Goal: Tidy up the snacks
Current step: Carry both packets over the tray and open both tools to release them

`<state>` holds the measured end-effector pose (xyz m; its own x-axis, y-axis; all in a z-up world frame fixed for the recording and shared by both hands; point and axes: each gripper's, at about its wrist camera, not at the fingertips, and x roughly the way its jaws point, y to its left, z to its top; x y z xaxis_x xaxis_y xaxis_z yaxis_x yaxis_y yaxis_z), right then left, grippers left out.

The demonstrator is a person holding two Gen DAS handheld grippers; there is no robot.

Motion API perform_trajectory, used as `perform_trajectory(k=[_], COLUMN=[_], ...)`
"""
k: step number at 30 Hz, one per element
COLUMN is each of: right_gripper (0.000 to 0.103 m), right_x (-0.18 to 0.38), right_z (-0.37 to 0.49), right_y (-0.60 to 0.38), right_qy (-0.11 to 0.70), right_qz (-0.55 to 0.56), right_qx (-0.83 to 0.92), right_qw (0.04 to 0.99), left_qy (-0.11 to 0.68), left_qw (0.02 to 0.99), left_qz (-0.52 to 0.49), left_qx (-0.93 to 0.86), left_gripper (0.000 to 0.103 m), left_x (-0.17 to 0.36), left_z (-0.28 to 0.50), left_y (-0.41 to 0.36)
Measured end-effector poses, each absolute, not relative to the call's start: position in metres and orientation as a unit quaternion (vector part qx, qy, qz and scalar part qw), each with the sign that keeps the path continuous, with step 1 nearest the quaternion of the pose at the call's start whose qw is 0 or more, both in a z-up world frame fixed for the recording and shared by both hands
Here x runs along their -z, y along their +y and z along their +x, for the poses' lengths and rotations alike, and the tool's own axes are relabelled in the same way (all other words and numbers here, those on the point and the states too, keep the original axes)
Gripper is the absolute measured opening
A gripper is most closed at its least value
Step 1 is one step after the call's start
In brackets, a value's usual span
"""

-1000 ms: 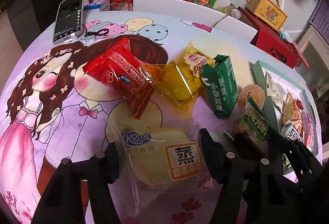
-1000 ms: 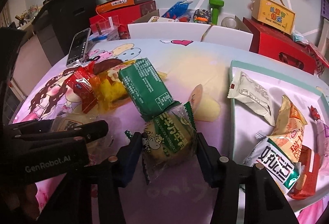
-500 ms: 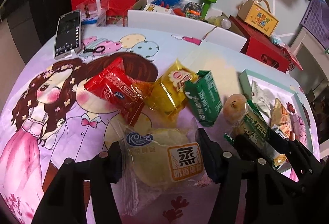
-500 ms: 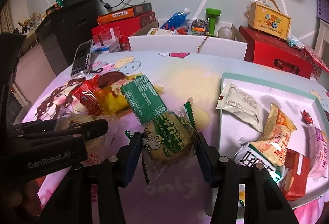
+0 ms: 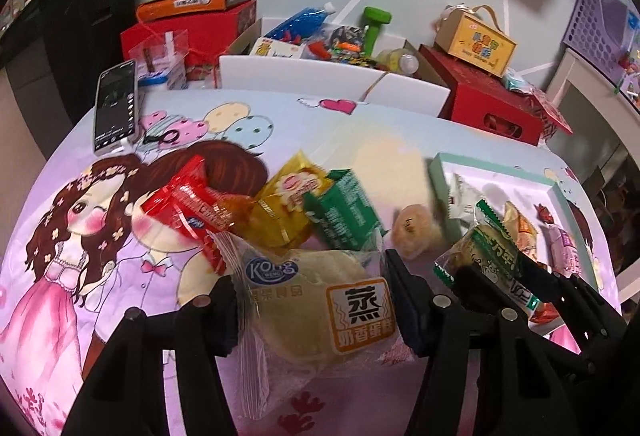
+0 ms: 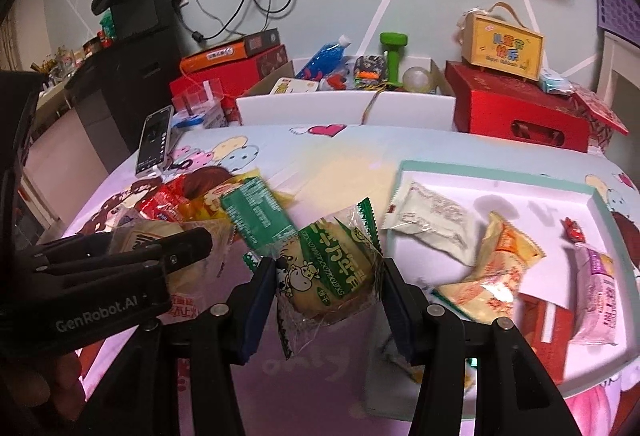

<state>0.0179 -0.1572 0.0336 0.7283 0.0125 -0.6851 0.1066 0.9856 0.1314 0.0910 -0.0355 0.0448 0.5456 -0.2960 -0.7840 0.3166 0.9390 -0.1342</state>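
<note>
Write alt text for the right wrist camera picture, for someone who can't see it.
The right gripper clamps a green-printed clear snack packet above a cartoon tablecloth. To its right, a white tray holds several snacks; at left, the left gripper holds a pale cake packet.

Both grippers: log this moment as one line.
left gripper: shut on steamed cake pack | right gripper: shut on green-striped cake pack | tray: holds snacks

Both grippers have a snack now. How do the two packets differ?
The left gripper holds a pale cake packet in clear wrap with an orange label; the right gripper holds a green-striped packet with a cartoon cow. The cake packet looks wider and flatter, the green one shorter and plumper. Both are clamped between the fingers, lifted above the tablecloth.
</note>
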Motion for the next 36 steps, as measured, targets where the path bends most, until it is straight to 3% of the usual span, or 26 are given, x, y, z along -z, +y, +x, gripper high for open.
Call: perform_trajectory(k=[36], right_gripper=[0.055], right_x=[-0.029], right_z=[-0.02], right_y=[-0.322], right_qy=[0.345], right_qz=[0.146], right_qx=[0.222], right_qw=[0.9], left_qy=[0.418], left_qw=[0.845], left_qz=[0.115], left_qx=[0.315], left_gripper=[0.063], left_x=[-0.043], left_z=[0.08], left_y=[-0.211])
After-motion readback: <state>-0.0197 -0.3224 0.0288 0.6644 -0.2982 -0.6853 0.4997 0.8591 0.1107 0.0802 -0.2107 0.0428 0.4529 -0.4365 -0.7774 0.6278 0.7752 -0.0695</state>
